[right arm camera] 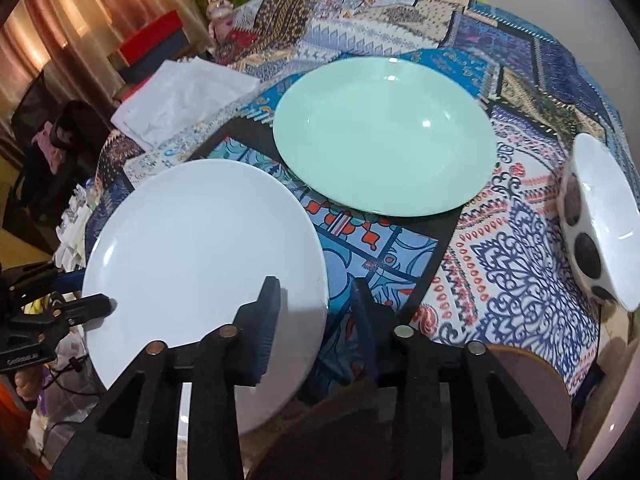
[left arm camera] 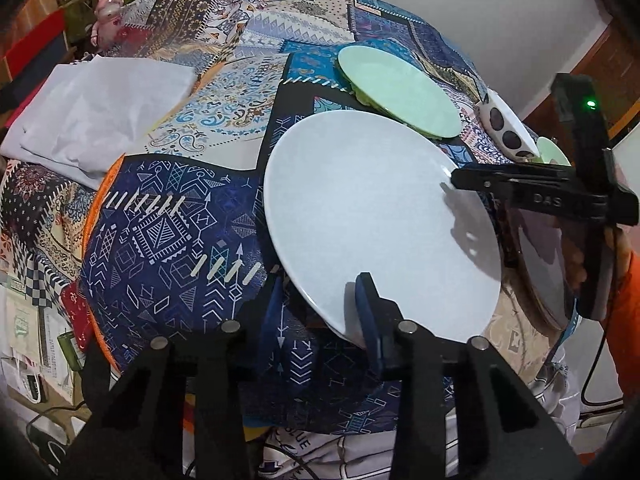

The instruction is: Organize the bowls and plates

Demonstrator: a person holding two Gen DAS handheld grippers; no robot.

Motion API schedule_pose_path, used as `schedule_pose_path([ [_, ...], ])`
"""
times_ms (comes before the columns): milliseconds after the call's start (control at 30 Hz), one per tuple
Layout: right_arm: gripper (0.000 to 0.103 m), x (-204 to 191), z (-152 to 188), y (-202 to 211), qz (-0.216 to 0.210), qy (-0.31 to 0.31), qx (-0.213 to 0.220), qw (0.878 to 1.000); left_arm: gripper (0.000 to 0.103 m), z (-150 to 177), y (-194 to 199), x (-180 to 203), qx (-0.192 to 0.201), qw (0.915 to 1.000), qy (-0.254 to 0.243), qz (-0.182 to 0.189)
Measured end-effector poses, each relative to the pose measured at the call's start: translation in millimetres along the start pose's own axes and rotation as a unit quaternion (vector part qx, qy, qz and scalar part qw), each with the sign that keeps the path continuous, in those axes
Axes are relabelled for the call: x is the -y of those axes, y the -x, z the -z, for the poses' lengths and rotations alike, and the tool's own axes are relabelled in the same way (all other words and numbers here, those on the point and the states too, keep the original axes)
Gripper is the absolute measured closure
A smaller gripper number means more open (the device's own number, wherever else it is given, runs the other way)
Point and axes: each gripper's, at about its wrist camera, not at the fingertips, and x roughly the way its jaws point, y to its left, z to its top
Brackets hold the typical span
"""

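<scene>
A white plate [left arm camera: 368, 216] [right arm camera: 200, 256] lies on the patterned tablecloth near the table's front edge. My left gripper [left arm camera: 320, 304] straddles its near rim, one finger over the plate and one beyond the rim; it looks open. My right gripper [right arm camera: 316, 300] straddles the opposite rim the same way and looks open; it also shows in the left wrist view [left arm camera: 520, 184]. A mint green plate [right arm camera: 384, 136] [left arm camera: 400, 88] lies behind the white one. A white bowl with dark dots [right arm camera: 600, 224] [left arm camera: 504, 124] stands at the right.
A folded white cloth [left arm camera: 96, 116] [right arm camera: 180, 96] lies at the table's far left. The patterned tablecloth [right arm camera: 500, 240] covers the round table. Boxes and a toy rabbit [right arm camera: 220, 12] stand behind the table. A round wooden board [right arm camera: 532, 384] sits by the front edge.
</scene>
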Motion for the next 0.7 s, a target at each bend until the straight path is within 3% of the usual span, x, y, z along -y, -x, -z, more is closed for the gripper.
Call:
schedule_pose_path([
  [200, 0.079, -4, -3, -10, -0.015, 0.003, -0.020, 1.000, 0.068, -1, -4, -1, -0.014, 0.9995, 0.007, 0.027],
  [367, 0.079, 2, -5, -12, -0.032, -0.012, -0.022, 0.999, 0.070, -2, -5, 6, -0.012, 0.9998, -0.005, 0.018],
  [700, 0.079, -4, 0, -3, -0.022, -0.011, -0.013, 1.000, 0.070, -2, 0, 4, -0.009, 0.9997, 0.019, 0.008],
])
